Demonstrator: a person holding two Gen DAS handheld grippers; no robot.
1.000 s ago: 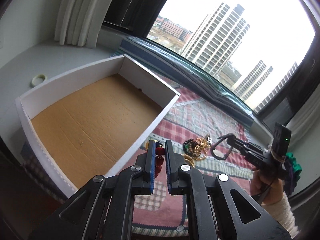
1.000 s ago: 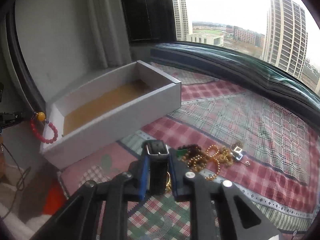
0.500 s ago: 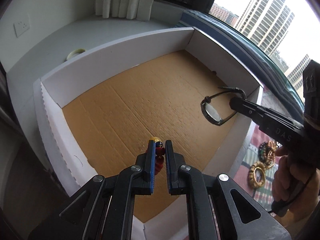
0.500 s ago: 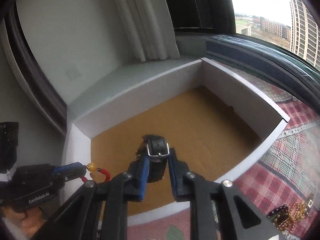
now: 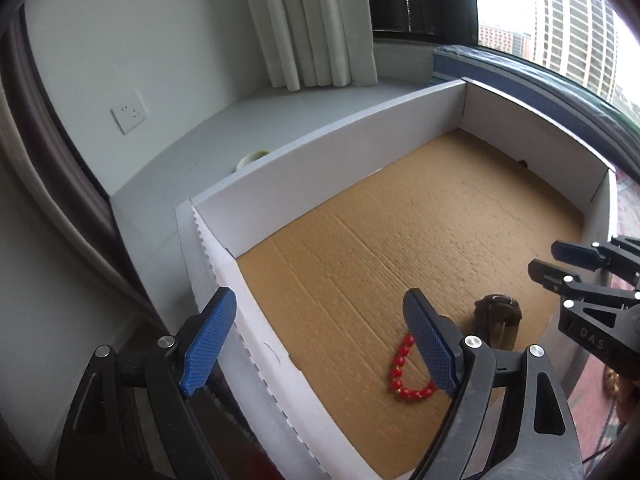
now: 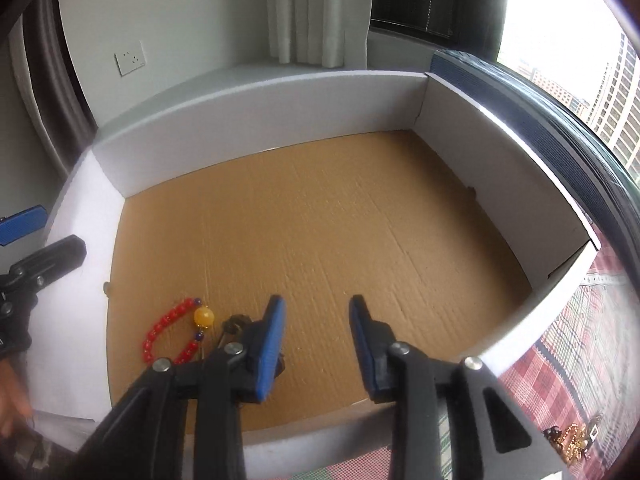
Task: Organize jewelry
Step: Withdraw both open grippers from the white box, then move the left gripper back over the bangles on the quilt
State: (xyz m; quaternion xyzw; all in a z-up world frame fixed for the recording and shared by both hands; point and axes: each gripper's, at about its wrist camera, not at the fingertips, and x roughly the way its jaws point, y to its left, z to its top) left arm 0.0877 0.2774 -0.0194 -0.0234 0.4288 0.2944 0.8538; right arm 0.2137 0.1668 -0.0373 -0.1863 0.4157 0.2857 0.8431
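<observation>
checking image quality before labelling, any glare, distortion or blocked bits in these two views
Left wrist view: window blown out white, fisheye bends the box wall, right finger covers part of the red bead bracelet. Right wrist view: same bright window, the watch mostly hidden behind a finger.

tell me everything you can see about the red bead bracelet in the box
The red bead bracelet is a loop of small, glossy round red beads with one larger yellow bead flanked by two tiny dark ones. It lies flat and slack on the brown cardboard floor of the white-walled box, in the near corner, free of both grippers. A dark watch lies close beside it; contact between them cannot be told. In the left wrist view a blue finger pad hides part of the loop.
</observation>
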